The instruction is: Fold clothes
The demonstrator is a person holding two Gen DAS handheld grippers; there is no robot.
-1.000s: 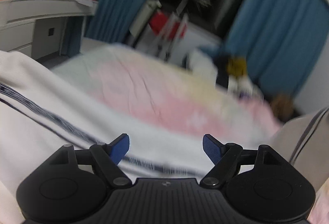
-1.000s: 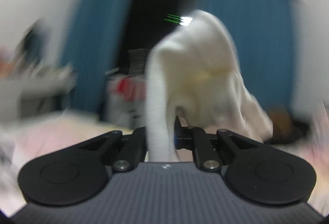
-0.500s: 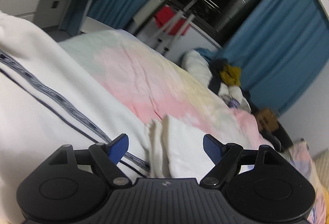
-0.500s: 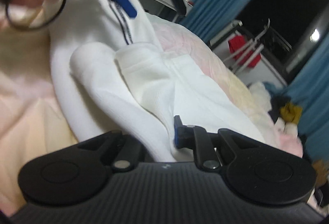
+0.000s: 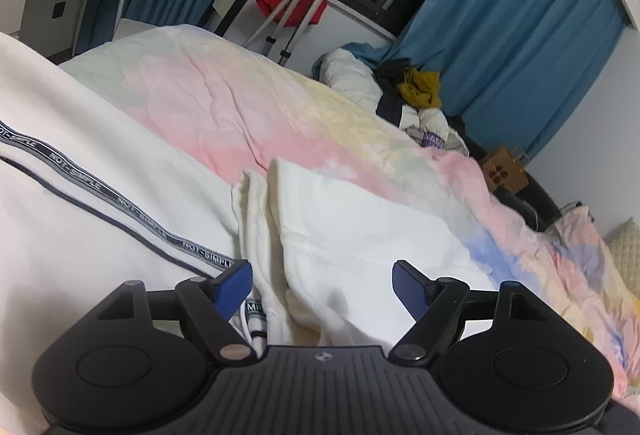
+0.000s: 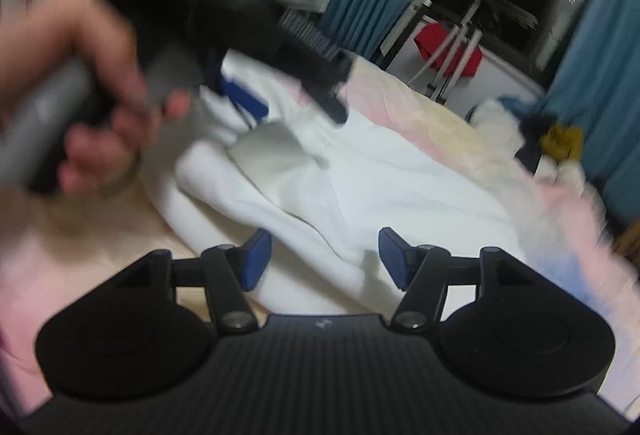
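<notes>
Blue curtains point(image 5: 516, 15) hang either side of a dark window behind the bed, where a pastel quilt point(image 5: 248, 107) of pink, yellow and pale green serves as the work surface. Left gripper point(image 5: 322, 285) hovers low over the cloth with its two blue-padded fingers point(image 5: 234, 281) spread wide and nothing between them. Just ahead of it lies a white garment point(image 5: 352, 235), its folded corner pointing up the bed. To its left spreads a white top point(image 5: 80, 203) crossed by a grey tape that reads "NOT-SIMPLE" over and over, with a thin dark line beside it; the fabric runs out of view on that side. A tag near the left finger is only partly legible — "MP" at most.

Right gripper point(image 6: 320, 255) is also wide open and empty, the white garment point(image 6: 320, 175) bunched in rolls in front of it. That view is blurred; the person's left hand point(image 6: 80, 95) and the other tool are smeared across the upper left.

Farther off, a heap of clothes point(image 5: 404, 91) sits at the far edge of the bed — a mustard piece on top — and one red item point(image 5: 288, 1) hangs on a drying rack.
</notes>
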